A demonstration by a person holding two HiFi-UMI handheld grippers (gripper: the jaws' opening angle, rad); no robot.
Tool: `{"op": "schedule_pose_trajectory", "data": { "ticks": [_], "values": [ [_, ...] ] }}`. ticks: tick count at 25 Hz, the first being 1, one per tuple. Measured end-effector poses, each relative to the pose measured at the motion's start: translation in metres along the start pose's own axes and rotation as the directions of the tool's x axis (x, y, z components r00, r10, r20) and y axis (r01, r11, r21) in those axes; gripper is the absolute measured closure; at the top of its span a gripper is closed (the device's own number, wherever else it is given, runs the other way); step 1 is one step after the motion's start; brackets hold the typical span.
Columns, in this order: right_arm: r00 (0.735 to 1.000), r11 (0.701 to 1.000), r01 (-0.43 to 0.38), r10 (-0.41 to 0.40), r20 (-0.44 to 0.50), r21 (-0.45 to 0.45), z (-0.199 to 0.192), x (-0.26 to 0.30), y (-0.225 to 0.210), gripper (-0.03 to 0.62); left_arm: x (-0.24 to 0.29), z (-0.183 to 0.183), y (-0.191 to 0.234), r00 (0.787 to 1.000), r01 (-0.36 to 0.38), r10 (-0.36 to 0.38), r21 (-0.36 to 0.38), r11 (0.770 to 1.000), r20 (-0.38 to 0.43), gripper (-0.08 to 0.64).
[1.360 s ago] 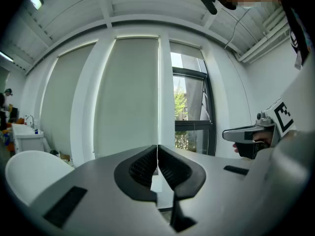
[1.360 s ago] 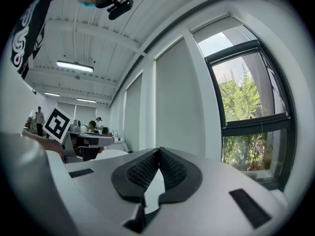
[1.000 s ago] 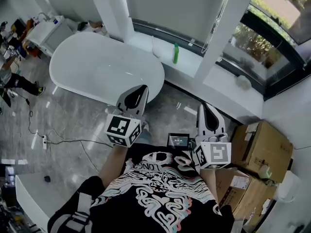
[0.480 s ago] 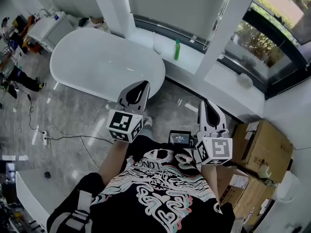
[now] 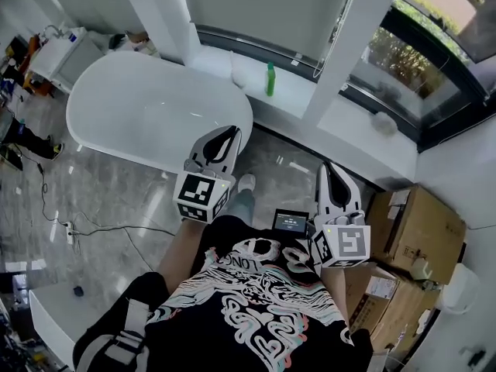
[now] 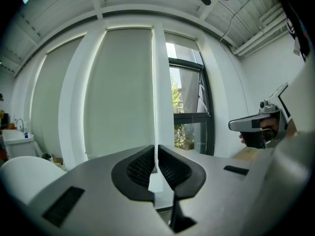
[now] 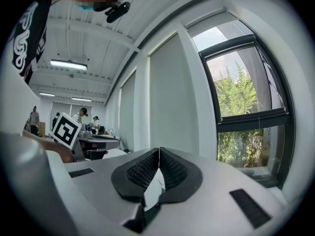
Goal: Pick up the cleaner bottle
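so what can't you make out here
- Bottle: head view, too small to read its label; it shows in neither gripper view.
- Screen: head view, readout too small.
- Pale lump: head view, too small to identify.

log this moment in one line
left gripper: shut, empty | right gripper: shut, empty | green plastic cleaner bottle: upright on white window ledge, untouched
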State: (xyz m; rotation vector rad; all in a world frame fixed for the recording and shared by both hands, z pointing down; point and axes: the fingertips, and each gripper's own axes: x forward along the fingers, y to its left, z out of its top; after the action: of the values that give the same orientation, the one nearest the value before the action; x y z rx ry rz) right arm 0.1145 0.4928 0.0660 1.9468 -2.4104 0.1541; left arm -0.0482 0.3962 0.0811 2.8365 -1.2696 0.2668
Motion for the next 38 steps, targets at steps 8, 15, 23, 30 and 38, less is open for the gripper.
{"op": "schedule_pose_trajectory", "data": {
  "ticks": [8,15,23,30,38],
  "values": [
    [0.999,1.0,0.023,-0.023,-0.044,0.002,-0.005,0.091,-0.032,0.565,0.082,-0.011,0.065,1.0,0.004,-0.004,-0.023,1.0,-0.009,0.54],
    [0.996,0.999,0.004,-0.008,-0.093,-0.044,-0.002,0.215,-0.043,0.565,0.169,-0.015,0.137,0.999,0.013,-0.012,0.022,1.0,-0.034,0.54],
    [0.995,0.997,-0.064,0.06,-0.085,-0.049,-0.006,0.345,-0.054,0.565,0.254,-0.015,0.226,0.999,0.016,-0.018,0.051,0.999,0.036,0.54],
    [0.997,0.998,-0.049,0.05,-0.051,0.031,-0.023,0.419,-0.071,0.565,0.303,-0.054,0.284,0.999,0.015,-0.013,0.061,0.998,-0.034,0.54],
    [0.992,0.997,-0.077,0.074,-0.106,-0.018,-0.068,0.476,-0.085,0.565,0.336,-0.093,0.315,0.997,-0.023,0.033,0.123,0.992,-0.075,0.54]
  ]
}}
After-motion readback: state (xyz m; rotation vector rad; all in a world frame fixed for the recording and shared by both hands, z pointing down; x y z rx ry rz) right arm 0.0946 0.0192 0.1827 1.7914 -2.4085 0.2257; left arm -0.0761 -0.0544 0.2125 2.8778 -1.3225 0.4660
